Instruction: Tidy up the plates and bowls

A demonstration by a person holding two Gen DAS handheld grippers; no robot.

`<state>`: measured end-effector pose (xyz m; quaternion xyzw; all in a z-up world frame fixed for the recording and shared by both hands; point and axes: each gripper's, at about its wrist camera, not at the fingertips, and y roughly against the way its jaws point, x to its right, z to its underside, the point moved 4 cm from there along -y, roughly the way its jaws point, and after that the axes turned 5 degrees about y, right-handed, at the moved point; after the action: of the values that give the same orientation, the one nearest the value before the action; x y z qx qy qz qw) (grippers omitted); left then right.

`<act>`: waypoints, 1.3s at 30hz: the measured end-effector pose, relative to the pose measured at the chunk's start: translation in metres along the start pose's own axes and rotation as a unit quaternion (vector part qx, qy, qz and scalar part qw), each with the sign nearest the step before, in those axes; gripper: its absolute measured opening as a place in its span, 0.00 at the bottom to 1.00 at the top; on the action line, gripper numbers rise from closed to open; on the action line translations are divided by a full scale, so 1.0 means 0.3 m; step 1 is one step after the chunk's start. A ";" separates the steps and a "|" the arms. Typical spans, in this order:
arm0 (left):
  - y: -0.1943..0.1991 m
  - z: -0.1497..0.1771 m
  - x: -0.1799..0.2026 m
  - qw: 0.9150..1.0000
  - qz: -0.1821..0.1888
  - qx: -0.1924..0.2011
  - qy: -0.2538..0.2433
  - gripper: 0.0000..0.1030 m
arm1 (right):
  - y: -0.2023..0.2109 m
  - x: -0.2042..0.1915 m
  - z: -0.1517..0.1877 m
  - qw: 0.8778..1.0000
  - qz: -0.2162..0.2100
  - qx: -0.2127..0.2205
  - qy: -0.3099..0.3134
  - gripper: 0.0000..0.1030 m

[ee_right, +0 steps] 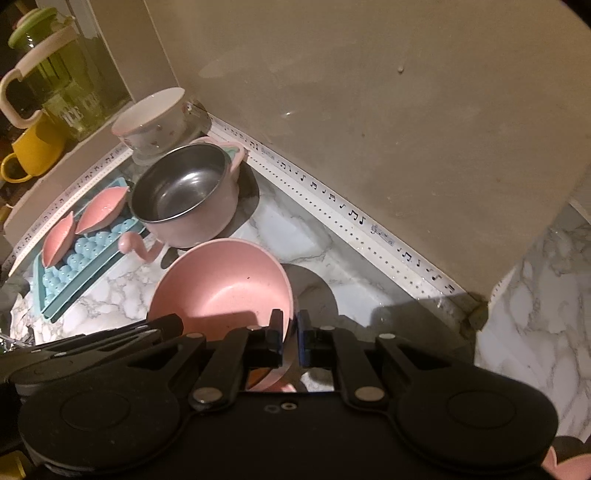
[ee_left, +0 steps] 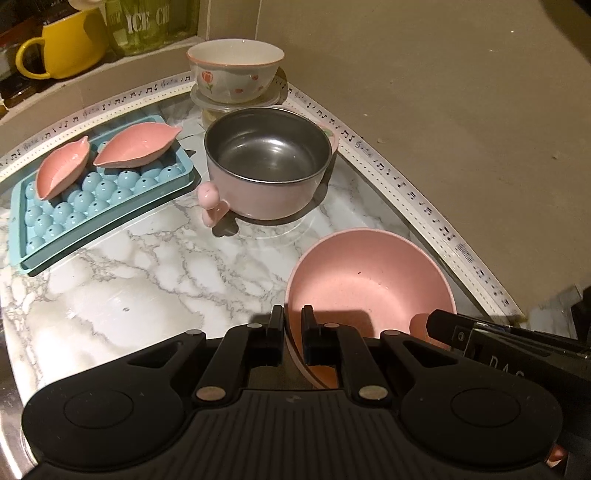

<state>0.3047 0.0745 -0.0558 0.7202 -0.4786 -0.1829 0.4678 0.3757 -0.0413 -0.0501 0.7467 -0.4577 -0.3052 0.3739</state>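
Marble-patterned countertop (ee_left: pixel 147 258) ran into a corner of plain beige wall (ee_right: pixel 406 110), edged by a white strip printed with music notes (ee_left: pixel 406 184). Both tongs were clenched on the rim of one pink bowl (ee_left: pixel 369 280): the left gripper (ee_left: pixel 293 325) pinched its near-left rim, one finger inside and one outside, and the right gripper (ee_right: pixel 291 328) pinched the near-right rim likewise. The bowl was tilted, its mouth turned toward the cameras, and appeared lifted or tipped off the counter.

Ahead of the left tongs stood a steel-lined pink bowl (ee_left: pixel 267 162) with knob handles, and behind that a tulip-painted bowl (ee_left: pixel 234 70) was perched on a clear plastic container (ee_left: pixel 232 103). Ahead and to the left, two pink leaf-shaped dishes (ee_left: pixel 107 155) rested on a blue ball-ice tray (ee_left: pixel 99 199).

If the step was judged to be nesting the pink bowl with the others, the bowl would best be levelled first, both grips kept equal so the thin rim was not twisted, and it would be lowered squarely; the steel-lined bowl looked too narrow to receive it, so placing beneath or beside might serve better.

The bowl's underside and near rim were hidden by the tongs, so contact with the counter could not be told. A pink object at the lower right of both views was cut off. Shelf items, a yellow mug (ee_left: pixel 62 44) and a green jar (ee_left: pixel 155 26), were dim and partly cropped.
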 end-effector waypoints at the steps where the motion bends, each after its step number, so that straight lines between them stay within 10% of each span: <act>1: 0.014 0.009 0.000 1.000 0.000 0.000 -0.003 0.09 | 0.012 -0.001 0.008 1.000 0.000 0.001 -0.001 0.06; 39: 0.411 0.385 -0.123 0.998 0.012 -0.010 -0.056 0.09 | 0.381 -0.132 0.412 1.000 -0.014 0.014 -0.015 0.07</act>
<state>0.1412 0.0359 -0.0152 0.6981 -0.5110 -0.2225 0.4495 0.2094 -0.0743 -0.0158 0.7538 -0.4569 -0.3150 0.3518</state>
